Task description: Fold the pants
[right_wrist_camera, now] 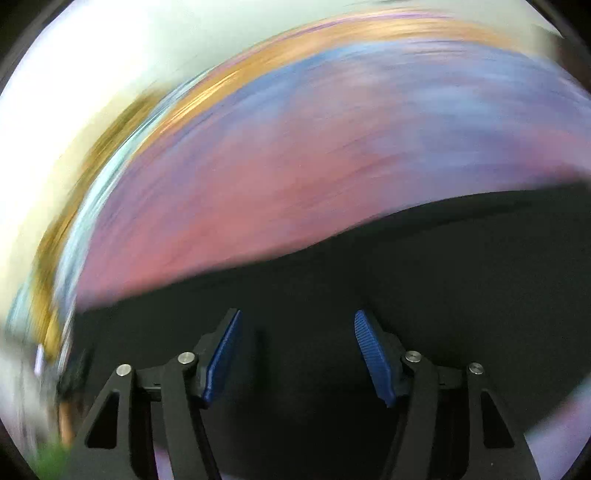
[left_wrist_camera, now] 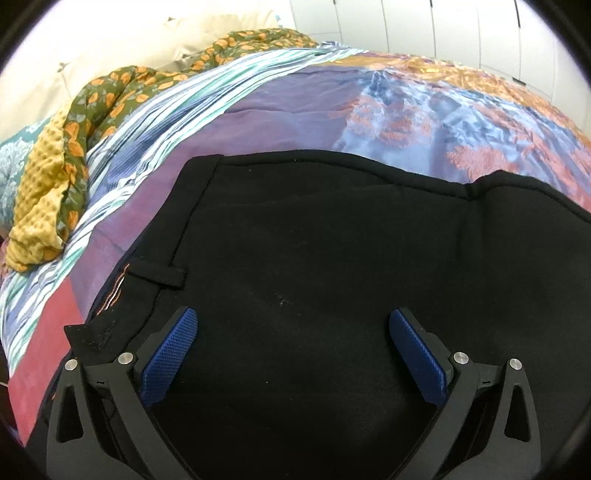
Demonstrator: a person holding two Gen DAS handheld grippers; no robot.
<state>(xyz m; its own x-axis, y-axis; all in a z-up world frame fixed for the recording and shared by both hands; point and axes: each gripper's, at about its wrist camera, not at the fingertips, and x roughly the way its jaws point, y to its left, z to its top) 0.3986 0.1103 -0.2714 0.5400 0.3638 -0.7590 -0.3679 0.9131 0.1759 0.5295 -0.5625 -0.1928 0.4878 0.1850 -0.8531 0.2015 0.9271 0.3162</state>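
Observation:
Black pants (left_wrist_camera: 314,251) lie flat on a bed with a colourful printed cover (left_wrist_camera: 295,99). In the left wrist view the waistband end with a belt loop (left_wrist_camera: 159,275) and orange stitching is at the left. My left gripper (left_wrist_camera: 293,321) hovers over the black cloth, its blue pads (left_wrist_camera: 171,354) wide apart and empty. In the right wrist view, which is blurred by motion, the pants (right_wrist_camera: 424,266) fill the lower half. My right gripper (right_wrist_camera: 297,325) is open over them and holds nothing.
A crumpled green and orange floral cloth with a mustard waffle blanket (left_wrist_camera: 48,188) lies at the bed's far left. Cream pillows (left_wrist_camera: 122,40) are behind it. White wardrobe doors (left_wrist_camera: 461,29) stand beyond the bed.

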